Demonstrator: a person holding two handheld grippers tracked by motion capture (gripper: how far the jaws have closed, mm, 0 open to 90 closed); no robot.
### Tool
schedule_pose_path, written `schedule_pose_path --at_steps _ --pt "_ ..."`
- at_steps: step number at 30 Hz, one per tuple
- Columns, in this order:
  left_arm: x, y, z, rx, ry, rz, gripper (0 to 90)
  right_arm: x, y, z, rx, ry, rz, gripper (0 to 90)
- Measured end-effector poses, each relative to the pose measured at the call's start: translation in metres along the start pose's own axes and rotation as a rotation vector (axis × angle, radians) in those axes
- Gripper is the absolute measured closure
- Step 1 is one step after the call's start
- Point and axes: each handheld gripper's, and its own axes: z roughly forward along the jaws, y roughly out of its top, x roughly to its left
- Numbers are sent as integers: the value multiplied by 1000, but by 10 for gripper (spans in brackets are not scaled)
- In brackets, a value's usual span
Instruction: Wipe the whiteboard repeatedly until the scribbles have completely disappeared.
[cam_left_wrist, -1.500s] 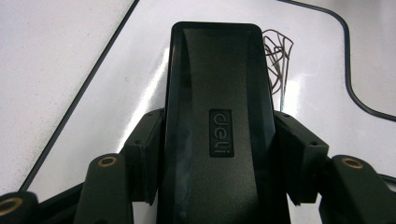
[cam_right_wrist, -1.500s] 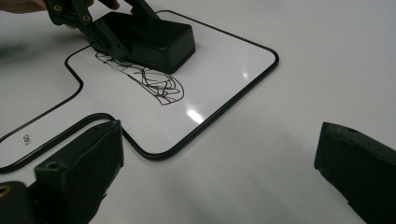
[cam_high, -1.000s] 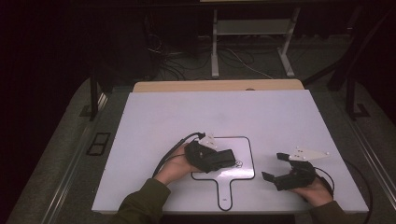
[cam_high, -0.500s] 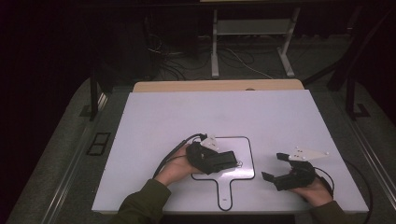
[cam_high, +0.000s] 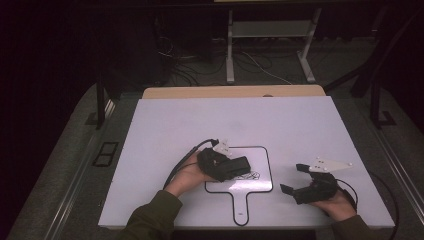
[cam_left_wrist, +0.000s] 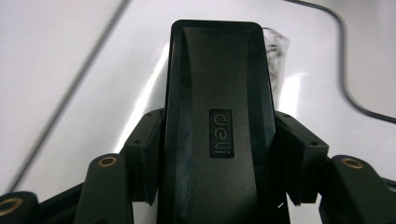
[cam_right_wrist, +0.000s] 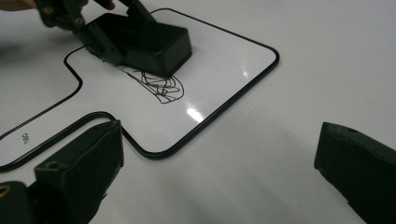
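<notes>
**Eraser clamped in left claw, sitting on the small whiteboard**

Eraser (cam_high: 235, 167): black block, brand badge on top, lying flat on the paddle-shaped whiteboard (cam_high: 260, 156). My left claw (cam_high: 239, 168) is clamped on it, one jaw on each long side, as the left gripper view shows close up (cam_left_wrist: 217, 126). From the right gripper view the eraser (cam_right_wrist: 149, 42) sits on the board's wide part, its near edge right over a black scribble (cam_right_wrist: 161, 86). Part of the scribble pokes out toward the near side of the eraser; whether more is under it, I can't tell.

Whiteboard: white face, black rim, rounded corners, handle (cam_high: 241, 202) pointing to the near edge of the surface. It lies flat on the white surface (cam_high: 300, 125), roughly centre, near side.

My left hand (cam_high: 192, 175) comes in from near-left, the claw's cable (cam_high: 182, 162) looping off to the left.

Right claw (cam_high: 295, 180): jaws well apart, nothing between them. It's to the right of the board, near the surface's near-right corner, well apart from the eraser. My right hand (cam_high: 340, 204) grips it from behind, with the grey plate (cam_high: 327, 165) on top. Its jaws point left toward the board.
</notes>
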Motion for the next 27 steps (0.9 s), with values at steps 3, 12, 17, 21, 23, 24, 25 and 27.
schedule_pose_path --at_steps 3,12,17,21,23,24,25,27 --pt "-11 3 2 13 -17 32 391 0 0 0 0 1 -1 4" --pt "16 -4 -2 -21 34 -52 392 0 0 0 2 0 0 4" --pt "3 -2 -2 6 16 -2 391 0 0 0 2 0 1 4" --pt "-11 1 0 16 8 39 392 0 0 0 1 1 -1 4" --pt "-4 0 0 7 9 24 392 0 0 0 0 1 -2 4" --pt "1 -1 -1 3 26 11 392 0 0 0 0 0 -3 4" --pt "7 -2 -2 1 41 -5 392 0 0 0 0 0 -1 4" --pt "16 -5 -4 -12 56 -40 392 0 0 0 0 -1 0 4"
